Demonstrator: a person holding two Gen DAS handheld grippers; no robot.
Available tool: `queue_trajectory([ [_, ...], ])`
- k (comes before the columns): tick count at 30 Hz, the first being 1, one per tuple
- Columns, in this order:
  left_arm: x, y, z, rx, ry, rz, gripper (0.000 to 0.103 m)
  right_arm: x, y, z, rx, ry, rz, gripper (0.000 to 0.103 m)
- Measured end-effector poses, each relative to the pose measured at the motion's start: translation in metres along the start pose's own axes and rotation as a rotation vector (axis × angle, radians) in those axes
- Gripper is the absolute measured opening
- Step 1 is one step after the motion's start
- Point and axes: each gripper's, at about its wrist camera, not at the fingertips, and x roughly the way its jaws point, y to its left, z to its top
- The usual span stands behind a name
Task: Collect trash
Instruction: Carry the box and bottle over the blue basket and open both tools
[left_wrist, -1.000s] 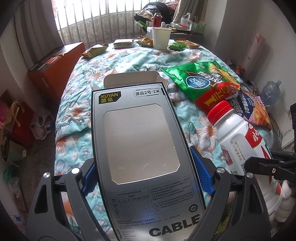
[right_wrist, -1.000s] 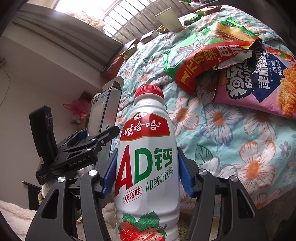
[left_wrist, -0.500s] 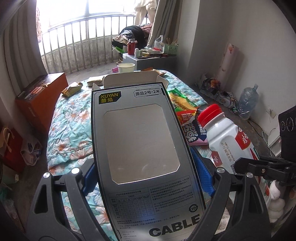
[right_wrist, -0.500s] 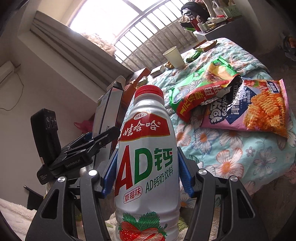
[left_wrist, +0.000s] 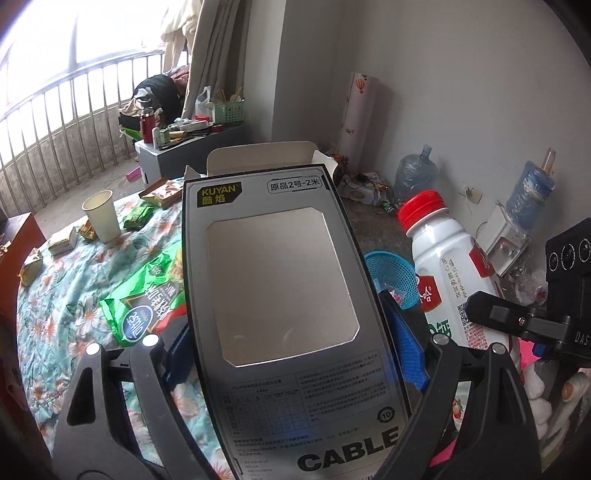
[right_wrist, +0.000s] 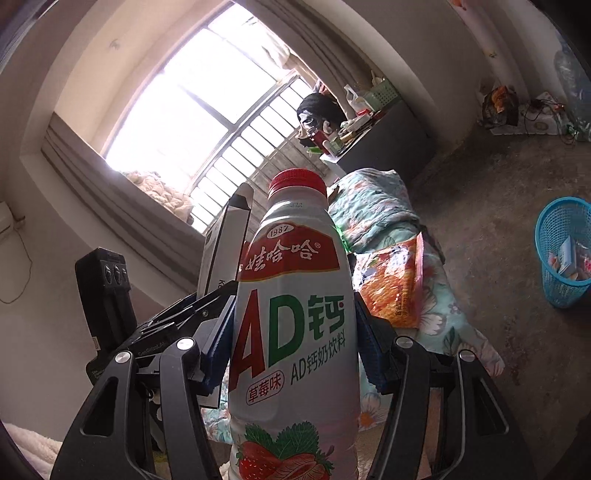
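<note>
My left gripper (left_wrist: 291, 343) is shut on a grey cable box (left_wrist: 280, 280) with its top flap open, held upright above the bed edge. My right gripper (right_wrist: 295, 339) is shut on a white milk-drink bottle (right_wrist: 295, 325) with a red cap; the bottle also shows in the left wrist view (left_wrist: 447, 266). A blue mesh trash basket (right_wrist: 565, 251) with some scraps inside stands on the floor to the right; it shows behind the box in the left wrist view (left_wrist: 391, 273). The left gripper and box show in the right wrist view (right_wrist: 221, 258).
The floral bed (left_wrist: 66, 295) holds a green snack bag (left_wrist: 147, 295), a paper cup (left_wrist: 101, 214), several small wrappers (left_wrist: 62, 240) and an orange snack bag (right_wrist: 391, 284). Water jugs (left_wrist: 413, 173) and clutter line the far wall. A cluttered grey cabinet (left_wrist: 184, 151) stands by the window.
Both grippers have swung right, away from the bed and up, with the box and bottle still held. The blue basket on the floor has come into view.
</note>
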Motion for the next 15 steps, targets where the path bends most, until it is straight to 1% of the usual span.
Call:
queue_trajectory([
  [5, 0.060, -0.049, 0.035, 0.068, 0.043, -0.103, 0.083, -0.041, -0.075, 0.020, 0.163, -0.150, -0.116, 0.058],
  [8, 0.106, -0.078, 0.053, 0.100, 0.094, -0.165, 0.083, -0.056, -0.126, 0.022, 0.281, -0.207, -0.176, 0.058],
  [10, 0.141, -0.098, 0.061, 0.118, 0.147, -0.209, 0.083, -0.057, -0.160, 0.019, 0.366, -0.225, -0.213, 0.058],
  [13, 0.200, -0.125, 0.067, 0.131, 0.252, -0.262, 0.083, -0.053, -0.207, 0.009, 0.492, -0.230, -0.266, 0.058],
  [15, 0.241, -0.142, 0.070, 0.142, 0.323, -0.280, 0.083, -0.047, -0.237, 0.005, 0.573, -0.223, -0.284, 0.058],
])
